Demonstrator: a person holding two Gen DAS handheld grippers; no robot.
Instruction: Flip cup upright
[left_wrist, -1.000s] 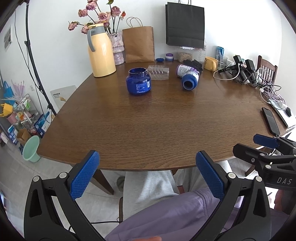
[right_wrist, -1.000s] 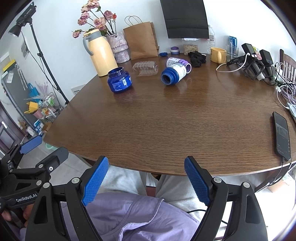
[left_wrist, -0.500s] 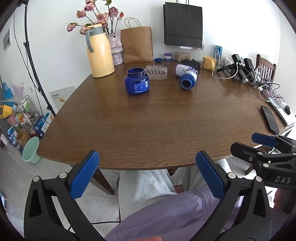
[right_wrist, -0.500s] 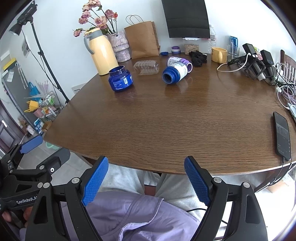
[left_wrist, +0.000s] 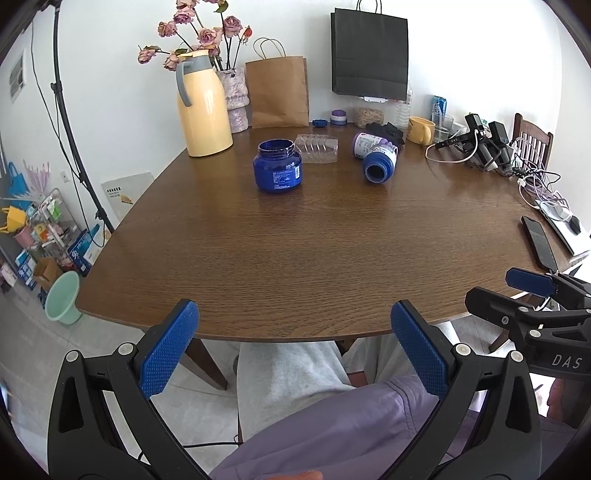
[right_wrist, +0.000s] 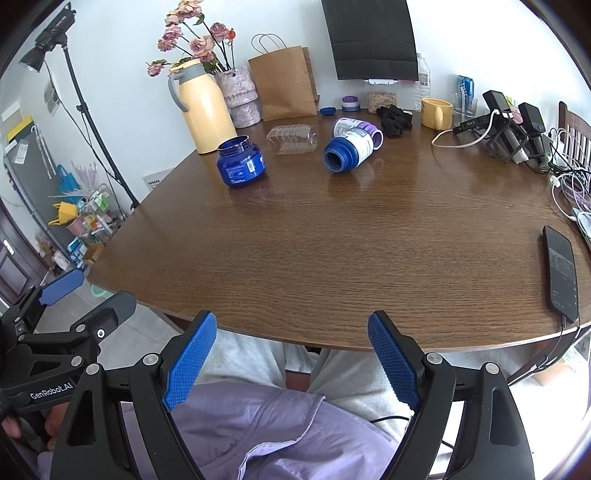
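A blue bottle-like cup (left_wrist: 378, 165) (right_wrist: 347, 152) lies on its side at the far middle of the brown table (left_wrist: 314, 251) (right_wrist: 332, 240), mouth toward me. A purple one (left_wrist: 364, 142) (right_wrist: 351, 126) lies on its side just behind it. A blue jar (left_wrist: 277, 170) (right_wrist: 241, 160) stands upright and open to their left. A clear ribbed plastic cup (left_wrist: 317, 148) (right_wrist: 292, 138) lies on its side between them. My left gripper (left_wrist: 293, 347) and right gripper (right_wrist: 291, 354) are both open and empty, held off the table's near edge above my lap.
A yellow thermos (left_wrist: 203, 107), flower vase (left_wrist: 236, 99), brown paper bag (left_wrist: 279, 92) and black bag (left_wrist: 369, 55) stand along the far wall. A yellow mug (right_wrist: 436, 110), chargers and cables (right_wrist: 509, 129) fill the right side. A phone (right_wrist: 561, 273) lies at the right edge.
Both grippers have shifted slightly; the table objects appear a little lower and closer in the views. Nothing on the table has moved and both grippers stay open.
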